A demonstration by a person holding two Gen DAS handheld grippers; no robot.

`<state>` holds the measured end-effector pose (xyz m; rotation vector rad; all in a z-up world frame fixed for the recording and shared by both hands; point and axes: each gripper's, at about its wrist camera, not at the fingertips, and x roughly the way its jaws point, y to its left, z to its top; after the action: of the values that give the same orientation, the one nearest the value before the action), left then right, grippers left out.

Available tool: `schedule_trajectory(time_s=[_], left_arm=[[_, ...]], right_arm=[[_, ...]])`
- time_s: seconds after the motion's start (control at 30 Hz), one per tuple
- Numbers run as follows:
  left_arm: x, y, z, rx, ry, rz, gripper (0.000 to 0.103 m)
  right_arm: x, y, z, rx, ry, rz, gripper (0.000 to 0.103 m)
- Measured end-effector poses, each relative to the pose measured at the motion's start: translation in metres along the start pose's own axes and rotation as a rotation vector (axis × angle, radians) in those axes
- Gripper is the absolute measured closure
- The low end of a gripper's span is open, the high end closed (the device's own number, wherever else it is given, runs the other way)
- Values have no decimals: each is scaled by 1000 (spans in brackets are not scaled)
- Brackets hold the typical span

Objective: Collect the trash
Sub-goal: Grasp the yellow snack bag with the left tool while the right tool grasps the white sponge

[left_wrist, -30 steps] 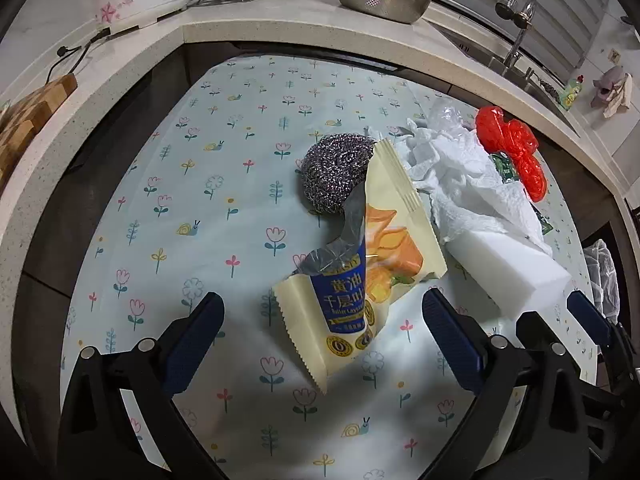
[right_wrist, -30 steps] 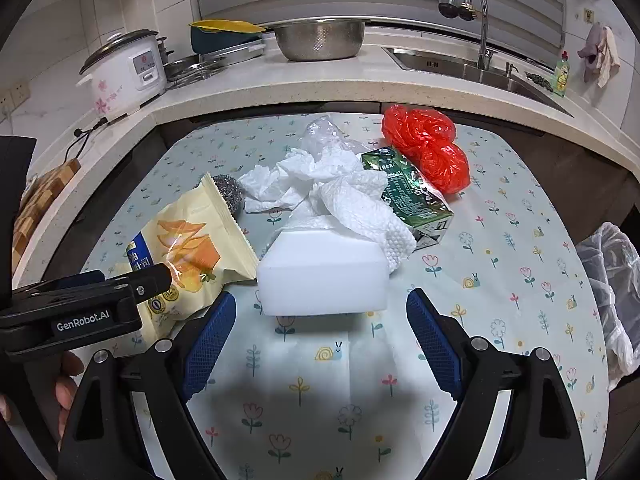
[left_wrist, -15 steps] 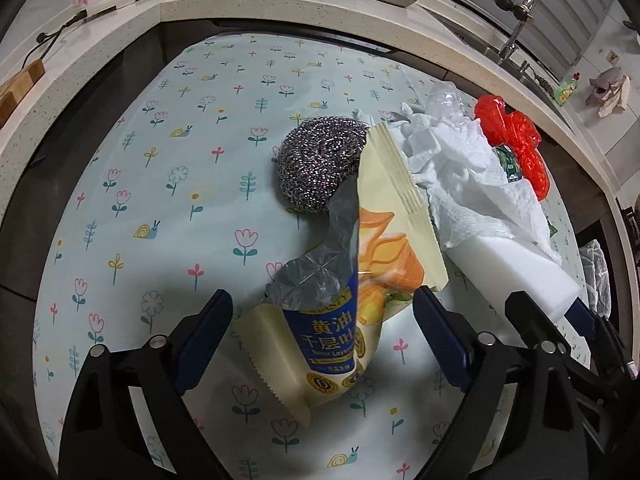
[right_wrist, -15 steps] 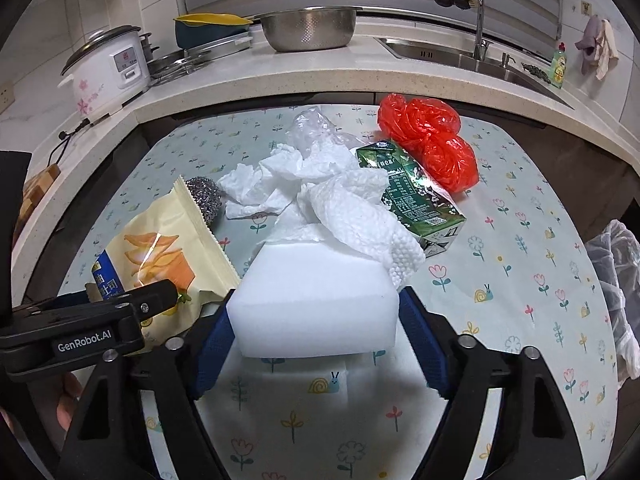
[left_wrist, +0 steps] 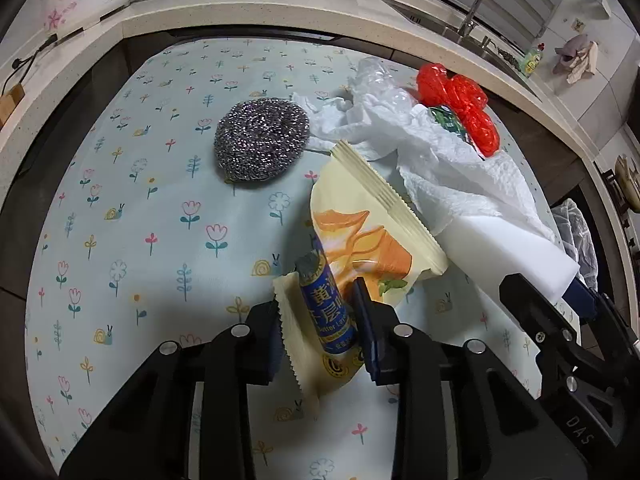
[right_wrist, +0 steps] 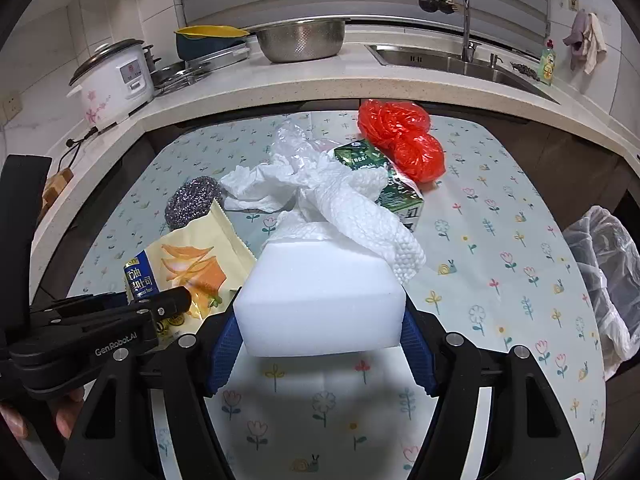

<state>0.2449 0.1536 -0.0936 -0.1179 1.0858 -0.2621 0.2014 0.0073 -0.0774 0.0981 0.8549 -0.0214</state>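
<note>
The left gripper [left_wrist: 320, 320] is pinching the near end of a yellow snack wrapper [left_wrist: 360, 236], jaws narrowed onto its crumpled blue panel. The right gripper [right_wrist: 320, 340] is clamping a white sponge block [right_wrist: 320, 300] across its width, jaws pressing both short sides. The wrapper is lying on the bench [left_wrist: 140, 220], its long axis running away from the left gripper toward crumpled paper towels [right_wrist: 344, 200]. A steel scourer [left_wrist: 262, 144] is sitting apart, open cloth spreading leftward.

We see the wrapper [left_wrist: 360, 248] in our left tool [left_wrist: 320, 336], scourer [left_wrist: 262, 144] beyond, sponge [right_wrist: 320, 300] in the right tool [right_wrist: 320, 344].
</note>
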Motion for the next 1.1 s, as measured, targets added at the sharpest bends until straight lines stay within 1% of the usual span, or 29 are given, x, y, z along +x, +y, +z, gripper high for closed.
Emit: schedule_trajectory(time_s=[0.1, 0.4, 0.57, 0.8, 0.83, 0.9, 1.0, 1.07, 1.1], left_arm=[[-7, -12, -6, 17, -6, -11, 79], [-33, -56, -22, 79, -38, -37, 79], [-45, -75, -33, 106, -51, -39, 79], [-56, -94, -48, 130, -51, -40, 79], [-55, -97, -50, 133, -46, -35, 76], [-52, -100, -56, 138, -34, -23, 74], [-48, -105, -62, 138, -25, 12, 62], [-51, -106, -63, 117, -28, 10, 43], [-54, -107, -63, 108, -38, 4, 39]], right_arm=[[-15, -9, -5, 10, -14, -4, 36], [-66, -39, -22, 33, -69, -32, 36], [-90, -61, -33, 51, -88, -47, 36], [-104, -92, -68, 74, -32, -82, 36], [-105, -96, -73, 79, -25, -86, 36], [-109, -103, -83, 87, -21, -93, 36], [-114, -111, -90, 97, -25, -105, 36], [-118, -116, -94, 97, -33, -110, 36], [-120, -119, -96, 94, -36, -115, 36]])
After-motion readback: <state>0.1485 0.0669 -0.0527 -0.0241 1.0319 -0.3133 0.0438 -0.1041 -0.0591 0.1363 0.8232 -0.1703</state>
